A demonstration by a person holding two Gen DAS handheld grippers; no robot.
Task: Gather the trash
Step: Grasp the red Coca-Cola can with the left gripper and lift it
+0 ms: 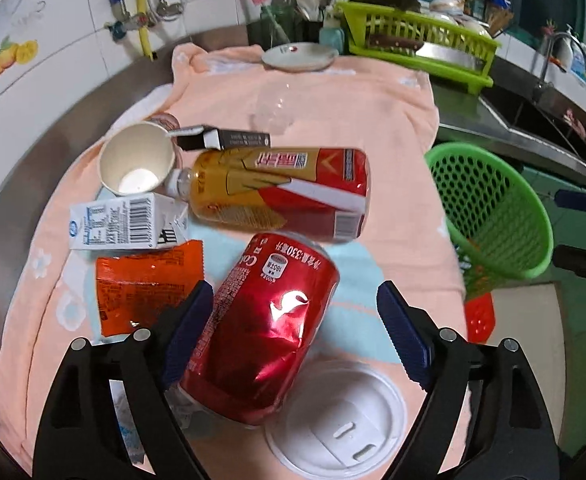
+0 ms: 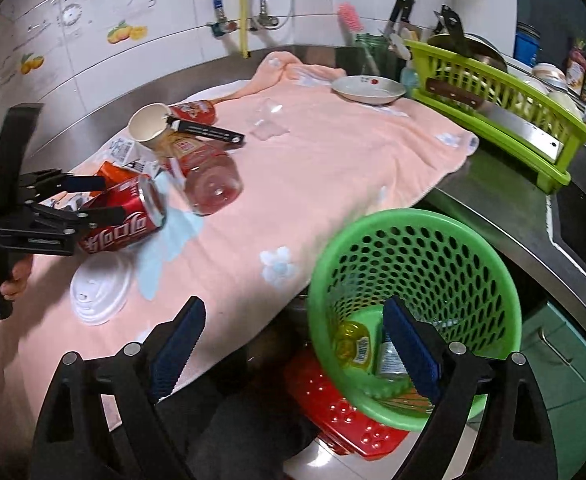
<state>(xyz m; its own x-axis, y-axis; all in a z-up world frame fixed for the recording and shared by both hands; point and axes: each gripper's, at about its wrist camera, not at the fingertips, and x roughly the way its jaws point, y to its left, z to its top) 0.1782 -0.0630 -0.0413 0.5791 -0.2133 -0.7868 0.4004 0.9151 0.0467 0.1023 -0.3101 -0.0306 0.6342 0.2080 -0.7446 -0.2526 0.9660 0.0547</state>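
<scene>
Left of the left gripper's [image 1: 293, 328] left pad lies an orange snack wrapper [image 1: 145, 284], flat on the peach towel [image 1: 373, 120], with a white milk carton [image 1: 129, 222] just beyond it and a paper cup [image 1: 137, 160] farther off, mouth tipped toward the camera. Between the wide-open jaws lies a dented red cola can [image 1: 261, 328]; its long axis runs away from the gripper and leans a little right, with one end near the camera. The left pad is at the can's side, whether touching cannot be told; the right pad stands clear of it. Beyond the can's far end a tea bottle [image 1: 281, 190] lies crosswise, neck pointing left toward the cup. A white plastic lid [image 1: 337, 424] sits below the can, just beside the right finger.

The right gripper [image 2: 293, 344] is also wide open and holds nothing. Off to its left is the same can [image 2: 127, 218], lying between the left gripper's fingers. Behind its right finger hangs a green perforated basket [image 2: 413, 280], tilted mouth-up toward the camera, with a yellow bottle [image 2: 351, 344] inside.
</scene>
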